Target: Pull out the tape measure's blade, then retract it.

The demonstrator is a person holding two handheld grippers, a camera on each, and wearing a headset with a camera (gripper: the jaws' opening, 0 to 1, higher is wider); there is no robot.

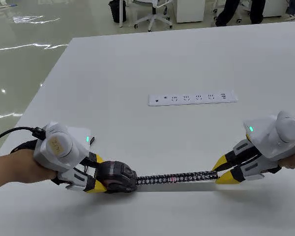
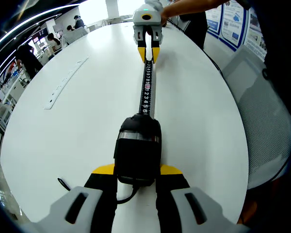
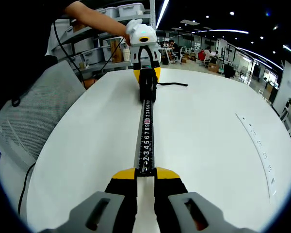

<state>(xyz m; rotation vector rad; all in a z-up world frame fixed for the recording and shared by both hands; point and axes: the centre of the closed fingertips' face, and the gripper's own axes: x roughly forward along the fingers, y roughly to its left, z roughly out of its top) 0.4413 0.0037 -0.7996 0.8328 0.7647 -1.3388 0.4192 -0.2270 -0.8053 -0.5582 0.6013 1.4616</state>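
Near the front edge of the table (image 1: 137, 73), in the head view, the left gripper (image 1: 99, 173) pinches the black case (image 1: 119, 176) between its yellow jaws. The right gripper (image 1: 223, 171) pinches the end of the blade (image 1: 177, 178), which runs drawn out low along the surface between them. A power strip (image 1: 192, 98) lies well apart behind. The chief risk from here is that the blade end slips out of the right jaws. The spring would then whip it back unchecked, and it could kink or knock the case askew. From the left gripper view, the jaws press on the rear flanks of the case (image 2: 138, 145), and most of its body stands forward of the tips. So shallow a hold could let the case twist or slide free if the pull runs on or goes off-line. Whether any lock is set cannot be told. The blade (image 2: 146, 92) runs straight to the right gripper (image 2: 149, 52). From the right gripper view, the jaws are pressed on the blade (image 3: 146, 136) only at their tips, and the hook is hidden between them. Such a thin strip gives little to grip, so the return calls for a slow, straight approach to the case (image 3: 147, 85). Any sideways drift would probably buckle the blade, and letting go early would probably send it snapping home.
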